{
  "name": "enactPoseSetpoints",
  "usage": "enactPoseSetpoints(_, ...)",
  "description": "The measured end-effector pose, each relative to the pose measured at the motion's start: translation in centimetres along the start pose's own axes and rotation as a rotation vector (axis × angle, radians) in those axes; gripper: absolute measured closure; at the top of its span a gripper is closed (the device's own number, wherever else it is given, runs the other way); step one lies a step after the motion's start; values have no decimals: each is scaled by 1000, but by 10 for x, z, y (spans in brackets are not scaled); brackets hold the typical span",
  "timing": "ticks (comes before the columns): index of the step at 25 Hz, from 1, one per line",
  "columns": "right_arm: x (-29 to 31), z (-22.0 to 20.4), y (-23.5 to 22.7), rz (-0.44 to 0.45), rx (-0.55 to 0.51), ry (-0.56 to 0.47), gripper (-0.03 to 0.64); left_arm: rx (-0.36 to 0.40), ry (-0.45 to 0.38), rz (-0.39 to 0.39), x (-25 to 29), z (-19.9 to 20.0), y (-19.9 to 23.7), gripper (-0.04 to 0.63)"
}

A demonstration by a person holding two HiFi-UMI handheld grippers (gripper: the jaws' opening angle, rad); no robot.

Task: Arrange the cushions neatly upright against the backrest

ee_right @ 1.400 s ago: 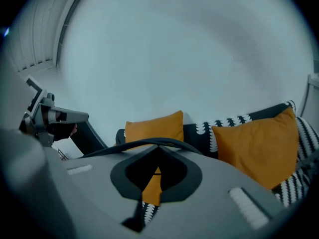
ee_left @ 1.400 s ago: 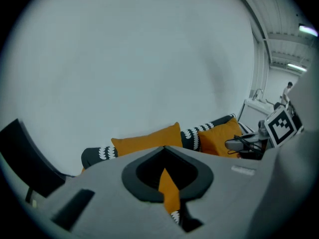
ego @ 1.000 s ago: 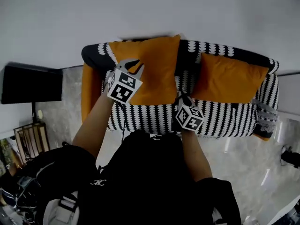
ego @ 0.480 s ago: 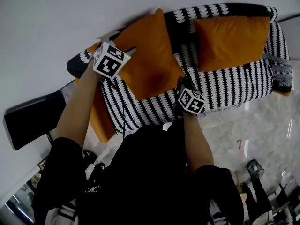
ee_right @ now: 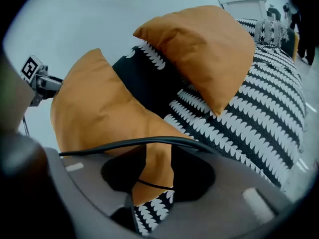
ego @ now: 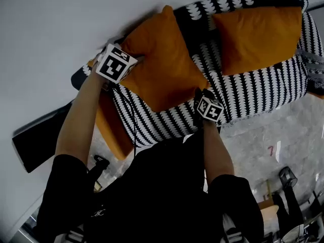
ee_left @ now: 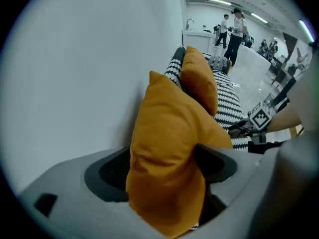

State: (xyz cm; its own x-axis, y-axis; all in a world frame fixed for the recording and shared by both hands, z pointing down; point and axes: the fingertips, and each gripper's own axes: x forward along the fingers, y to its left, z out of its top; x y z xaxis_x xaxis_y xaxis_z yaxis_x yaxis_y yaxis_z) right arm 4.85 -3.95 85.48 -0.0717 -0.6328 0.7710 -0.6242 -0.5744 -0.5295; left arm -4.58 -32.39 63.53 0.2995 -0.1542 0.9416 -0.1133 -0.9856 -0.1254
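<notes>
Two orange cushions lean on the backrest of a black-and-white patterned sofa [ego: 243,95]. The left cushion [ego: 162,65] stands tilted on a corner, and the right cushion [ego: 260,37] sits squarer. My left gripper [ego: 126,65] is at the left cushion's upper left corner. That corner [ee_left: 169,133] fills the gap between its jaws [ee_left: 164,168], which have just been opening and now stand wide. My right gripper [ego: 198,92] is at the same cushion's lower right corner. Its jaws [ee_right: 154,176] have also been opening, and the corner [ee_right: 149,168] lies loosely between them with dark gaps on both sides.
A white wall [ego: 61,19] runs right behind the sofa. An orange armrest [ego: 109,125] and a black flat object [ego: 40,140] lie at the left. A grey patterned cushion [ego: 314,65] sits at the sofa's right end. People [ee_left: 234,29] stand far off in the left gripper view.
Both grippers have sunk with the left cushion, which has come down onto the seat against the backrest. The head view has swung, so the sofa now runs slanted.
</notes>
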Motion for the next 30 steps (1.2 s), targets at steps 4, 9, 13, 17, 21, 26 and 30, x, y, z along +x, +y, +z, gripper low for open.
enactPoseSetpoints(4,25,-9,-16,-12,27,40,424,-45,2,-37,8,-5,2,158)
enactPoseSetpoints(9,39,-12,-24,-3,71,67,339,-64,-8,-65,13,-6,-2,173)
enactPoseSetpoints(13,54,-18,-26,76,143,107,288,-63,-11,-66,17,-8,-8,194)
enactPoseSetpoints(17,62,-21,-20,148,167,144,320,-60,-3,-68,15,-10,-12,218)
enactPoseSetpoints(21,64,-22,-15,175,176,158,390,-54,7,-78,13,-10,-21,283)
enactPoseSetpoints(26,65,-24,-2,157,100,178,528,-36,6,-83,6,-11,-36,375)
enactPoseSetpoints(30,61,-22,5,138,15,187,592,-39,-9,-73,-2,-13,-40,400)
